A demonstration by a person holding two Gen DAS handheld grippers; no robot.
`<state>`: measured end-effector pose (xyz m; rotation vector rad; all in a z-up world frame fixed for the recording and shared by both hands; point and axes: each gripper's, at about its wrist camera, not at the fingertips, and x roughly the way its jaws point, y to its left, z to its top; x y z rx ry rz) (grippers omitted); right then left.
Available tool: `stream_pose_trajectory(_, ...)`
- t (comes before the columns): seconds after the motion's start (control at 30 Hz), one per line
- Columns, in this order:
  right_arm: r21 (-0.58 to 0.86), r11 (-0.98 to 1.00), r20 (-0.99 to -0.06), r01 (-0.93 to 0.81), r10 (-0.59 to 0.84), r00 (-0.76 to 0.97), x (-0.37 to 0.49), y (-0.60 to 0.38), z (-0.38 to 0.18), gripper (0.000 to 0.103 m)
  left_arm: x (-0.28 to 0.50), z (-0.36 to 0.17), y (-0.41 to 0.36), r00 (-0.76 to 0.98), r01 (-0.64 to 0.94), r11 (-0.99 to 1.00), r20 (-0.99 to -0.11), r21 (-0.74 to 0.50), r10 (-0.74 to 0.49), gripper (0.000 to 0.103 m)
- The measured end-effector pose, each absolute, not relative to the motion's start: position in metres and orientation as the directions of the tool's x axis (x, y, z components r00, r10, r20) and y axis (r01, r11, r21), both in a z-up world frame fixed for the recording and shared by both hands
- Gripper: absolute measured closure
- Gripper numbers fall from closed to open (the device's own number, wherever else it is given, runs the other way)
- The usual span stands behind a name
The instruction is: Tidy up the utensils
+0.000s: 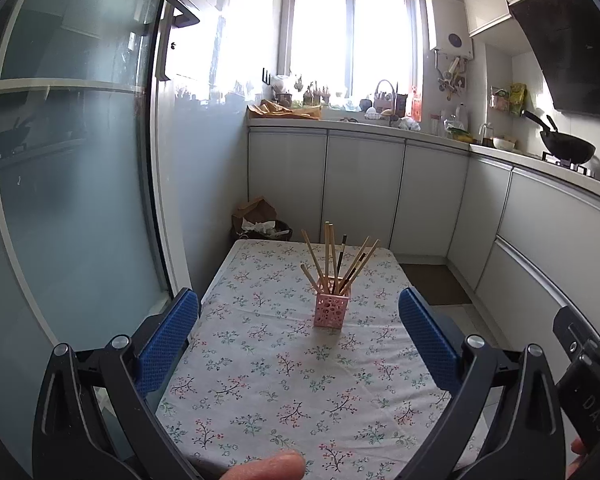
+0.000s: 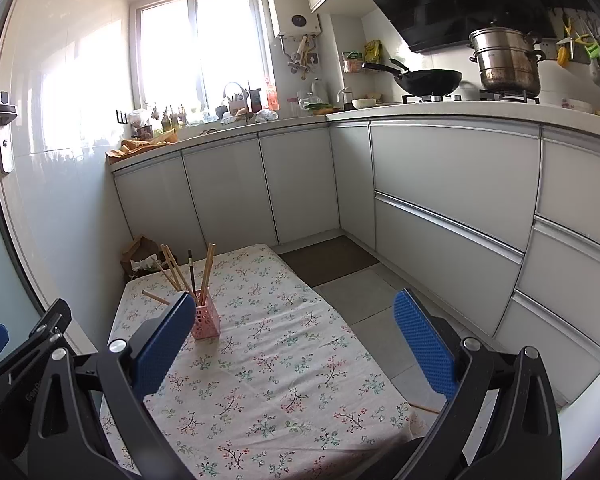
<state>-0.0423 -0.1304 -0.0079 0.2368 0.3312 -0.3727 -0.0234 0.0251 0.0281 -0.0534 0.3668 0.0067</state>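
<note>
While both your tongs, left [image 1: 297,332] and right [image 2: 293,334], gaped empty, nudging the pink holder [image 1: 330,311] risked spilling its chopsticks [image 1: 334,258].

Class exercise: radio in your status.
Left gripper and right gripper open, empty. Chopsticks upright in pink holder. One stray chopstick at table edge.

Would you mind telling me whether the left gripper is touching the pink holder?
Apart. The left wrist view shows the left gripper open, with bare tablecloth between its jaws and the pink holder.
</note>
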Motion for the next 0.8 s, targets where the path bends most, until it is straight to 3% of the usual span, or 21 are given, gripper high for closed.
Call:
stream_pose_trajectory(0.47,0.16,0.909,-0.363,0.386,-0.309,0.879,-0.042,-0.13,-0.006,0.006,-0.02,0.028,0.027,0.92,0.013,0.996,-0.39,-0.089,-0.046,0.007)
stream_pose_trajectory(0.8,0.161,0.909,-0.358,0.384,-0.309,0.881,-0.044,-0.13,-0.005,0.006,-0.03,0.036,0.034,0.953,-0.04,0.994,-0.302,-0.1,0.008,0.007)
